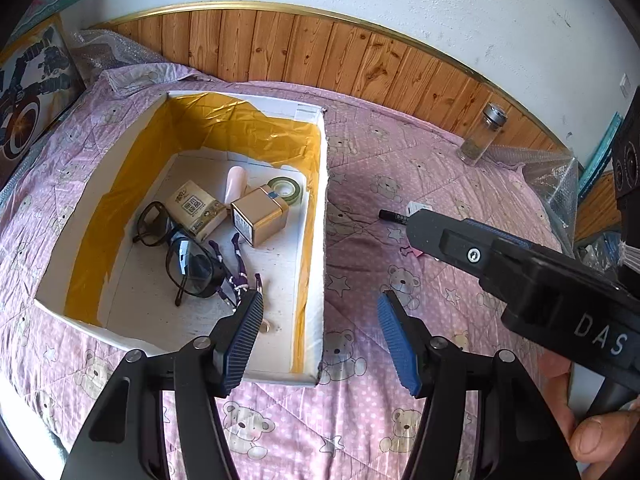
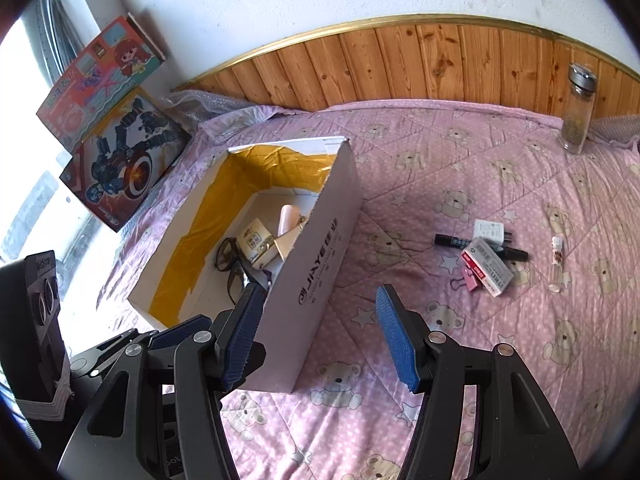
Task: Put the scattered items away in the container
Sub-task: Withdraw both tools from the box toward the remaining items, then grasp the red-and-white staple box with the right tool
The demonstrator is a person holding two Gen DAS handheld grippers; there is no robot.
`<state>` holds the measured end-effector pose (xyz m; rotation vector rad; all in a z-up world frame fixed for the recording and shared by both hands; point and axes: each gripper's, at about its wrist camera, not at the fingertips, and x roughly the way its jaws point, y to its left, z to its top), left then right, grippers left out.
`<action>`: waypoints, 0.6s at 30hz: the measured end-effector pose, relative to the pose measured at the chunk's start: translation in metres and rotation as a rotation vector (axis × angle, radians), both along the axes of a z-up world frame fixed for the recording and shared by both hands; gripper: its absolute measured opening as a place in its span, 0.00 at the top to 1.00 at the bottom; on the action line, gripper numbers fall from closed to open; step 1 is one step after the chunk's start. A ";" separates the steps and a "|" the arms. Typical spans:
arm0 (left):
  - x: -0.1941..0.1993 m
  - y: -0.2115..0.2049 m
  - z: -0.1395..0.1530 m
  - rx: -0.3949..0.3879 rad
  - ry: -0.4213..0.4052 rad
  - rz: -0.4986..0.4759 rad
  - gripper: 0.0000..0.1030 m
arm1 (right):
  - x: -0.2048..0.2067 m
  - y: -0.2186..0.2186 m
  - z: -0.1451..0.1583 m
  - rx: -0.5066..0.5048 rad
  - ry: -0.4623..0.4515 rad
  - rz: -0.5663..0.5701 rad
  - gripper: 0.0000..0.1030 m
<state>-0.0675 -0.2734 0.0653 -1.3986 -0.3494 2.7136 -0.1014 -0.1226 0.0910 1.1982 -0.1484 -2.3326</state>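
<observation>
Box (image 2: 320, 264) sits left of both empty, spread tongs (image 2: 320, 340); marker (image 2: 452, 241) lies beyond.

One box (image 2: 320, 248); two toy cartons (image 2: 124, 160); one marker (image 2: 456, 242); one glass bottle (image 2: 578, 112); one glasses pair (image 1: 176, 240).

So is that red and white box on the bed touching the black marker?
Touching. In the right wrist view the red and white box lies across the black marker, hiding its middle; the marker's ends stick out on either side.
</observation>
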 end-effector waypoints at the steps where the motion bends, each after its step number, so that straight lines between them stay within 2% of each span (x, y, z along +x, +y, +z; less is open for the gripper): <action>1: 0.000 0.004 0.000 -0.003 0.000 -0.006 0.41 | 0.000 0.006 -0.002 -0.004 -0.004 -0.011 0.39; 18: -0.024 0.067 -0.017 -0.006 -0.021 -0.121 0.41 | -0.015 0.096 -0.049 -0.025 -0.091 -0.183 0.39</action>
